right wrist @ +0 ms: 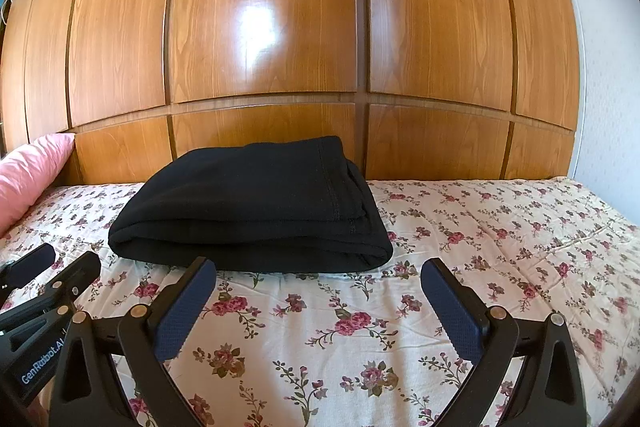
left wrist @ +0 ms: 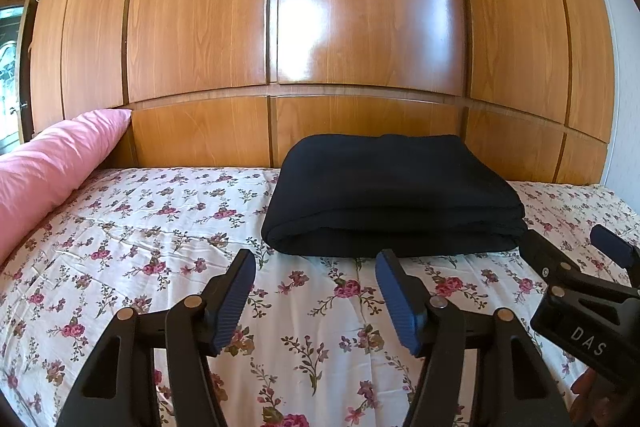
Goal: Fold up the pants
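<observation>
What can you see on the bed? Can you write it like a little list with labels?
pants: black pants, folded into a thick bundle, lying on the bed
bed cover: white floral sheet
pillow: pink pillow at the left end of the bed
behind the bed: shiny wooden panels
left gripper: jaws open, nothing in them, just short of the pants
right gripper: jaws open, nothing in them
touching the pants: neither gripper

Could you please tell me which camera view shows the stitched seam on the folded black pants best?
The right wrist view: the pants show a stitched seam down the top layer near their right edge, with the stacked layers visible there. The left wrist view shows the pants only as a smooth dark bundle with a rounded front fold; no seam is discernible.
</observation>
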Motion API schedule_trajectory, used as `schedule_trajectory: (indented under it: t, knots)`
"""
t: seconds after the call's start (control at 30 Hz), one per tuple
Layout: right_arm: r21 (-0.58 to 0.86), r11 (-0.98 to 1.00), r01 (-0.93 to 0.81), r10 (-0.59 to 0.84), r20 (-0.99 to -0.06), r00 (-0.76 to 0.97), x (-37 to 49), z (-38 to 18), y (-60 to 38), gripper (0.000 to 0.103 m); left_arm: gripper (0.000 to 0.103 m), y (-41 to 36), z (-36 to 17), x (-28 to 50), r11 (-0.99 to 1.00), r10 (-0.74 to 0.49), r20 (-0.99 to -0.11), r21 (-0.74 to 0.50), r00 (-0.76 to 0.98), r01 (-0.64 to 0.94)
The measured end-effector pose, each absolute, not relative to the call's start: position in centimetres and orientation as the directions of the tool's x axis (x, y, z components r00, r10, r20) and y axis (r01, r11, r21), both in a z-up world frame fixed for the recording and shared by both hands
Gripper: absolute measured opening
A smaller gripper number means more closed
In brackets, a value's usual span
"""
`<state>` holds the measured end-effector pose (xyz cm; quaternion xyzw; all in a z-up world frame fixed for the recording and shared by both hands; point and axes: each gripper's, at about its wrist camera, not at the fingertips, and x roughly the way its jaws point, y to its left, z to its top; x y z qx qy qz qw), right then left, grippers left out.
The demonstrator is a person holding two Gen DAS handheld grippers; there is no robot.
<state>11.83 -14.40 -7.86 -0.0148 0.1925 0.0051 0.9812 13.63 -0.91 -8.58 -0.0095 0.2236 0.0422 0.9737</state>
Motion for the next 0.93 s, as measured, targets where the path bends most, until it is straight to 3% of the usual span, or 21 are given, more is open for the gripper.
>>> schedule_trajectory:
  t: [0.93]
  knots:
    - [-0.018,1.0,-0.02,0.011,-0.39,0.921,12.1,-8.12,-14.6,0.103,0.06,-0.87,-8.69,13.72,0.996,0.08,-0.438,0.006,0.895,-0.086]
